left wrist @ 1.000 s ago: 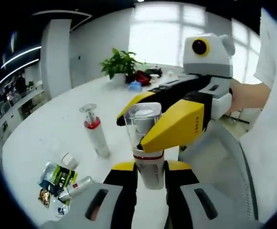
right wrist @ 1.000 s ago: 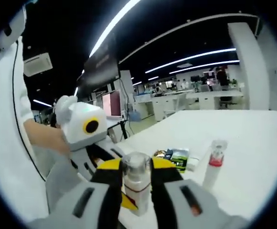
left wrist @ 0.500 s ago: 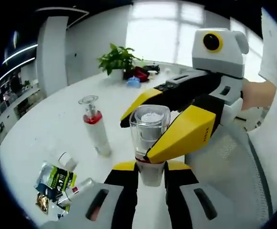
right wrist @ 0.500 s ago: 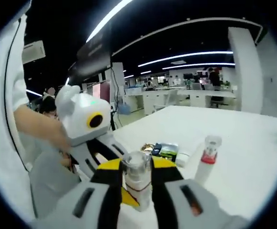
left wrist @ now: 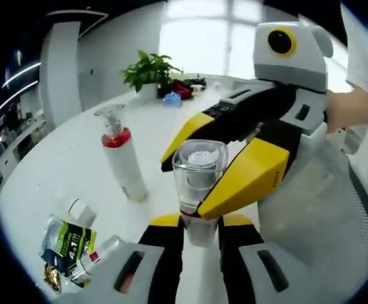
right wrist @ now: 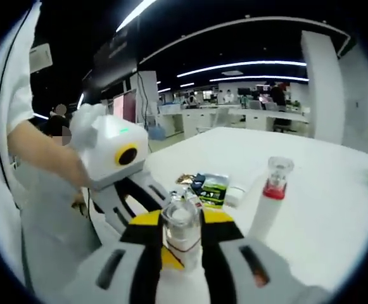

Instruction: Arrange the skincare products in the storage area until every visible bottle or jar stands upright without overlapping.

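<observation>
Between both hand-held grippers (left wrist: 199, 231): bottle (left wrist: 198, 183).

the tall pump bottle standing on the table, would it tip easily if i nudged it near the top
Probably yes. The pump bottle is tall and slim on a narrow base, standing free on the smooth white table, so a high push would likely topple it. Its round body would probably roll afterwards. Pushing low seems safer.

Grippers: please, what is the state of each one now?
Left gripper: closed on the bottle, low on its body.
Right gripper: closed on the same bottle, near its clear cap.
</observation>
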Available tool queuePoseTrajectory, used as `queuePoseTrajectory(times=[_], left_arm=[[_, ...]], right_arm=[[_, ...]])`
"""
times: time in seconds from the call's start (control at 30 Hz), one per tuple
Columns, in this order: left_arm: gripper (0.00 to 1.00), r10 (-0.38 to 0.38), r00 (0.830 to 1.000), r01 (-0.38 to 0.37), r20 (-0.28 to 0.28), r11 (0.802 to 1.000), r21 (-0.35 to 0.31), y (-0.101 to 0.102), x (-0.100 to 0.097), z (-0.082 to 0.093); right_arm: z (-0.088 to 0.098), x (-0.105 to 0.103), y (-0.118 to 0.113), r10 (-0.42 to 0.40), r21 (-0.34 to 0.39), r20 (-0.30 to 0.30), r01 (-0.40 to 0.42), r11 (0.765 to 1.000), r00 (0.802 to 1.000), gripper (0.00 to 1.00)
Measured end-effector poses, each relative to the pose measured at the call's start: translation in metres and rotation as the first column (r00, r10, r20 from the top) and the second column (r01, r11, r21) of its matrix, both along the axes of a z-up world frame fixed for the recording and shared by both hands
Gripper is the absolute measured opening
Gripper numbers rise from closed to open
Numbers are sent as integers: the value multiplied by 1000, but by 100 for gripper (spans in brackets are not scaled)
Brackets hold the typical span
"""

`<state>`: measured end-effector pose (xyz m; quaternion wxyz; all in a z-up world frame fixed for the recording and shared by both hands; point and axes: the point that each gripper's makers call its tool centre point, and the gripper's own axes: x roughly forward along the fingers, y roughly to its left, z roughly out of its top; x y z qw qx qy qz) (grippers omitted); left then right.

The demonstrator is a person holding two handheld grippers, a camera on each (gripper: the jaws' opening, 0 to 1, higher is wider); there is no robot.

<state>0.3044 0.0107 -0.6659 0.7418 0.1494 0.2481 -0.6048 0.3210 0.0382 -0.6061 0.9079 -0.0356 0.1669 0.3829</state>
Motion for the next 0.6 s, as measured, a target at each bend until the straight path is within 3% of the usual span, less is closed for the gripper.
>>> queuePoseTrajectory(times=[0.6], left_arm=[[17,-15,999,14,39,999,31,4,10,-26]], right_arm=[[-27,8,1,-24,-35,-23,23,999,999,22]])
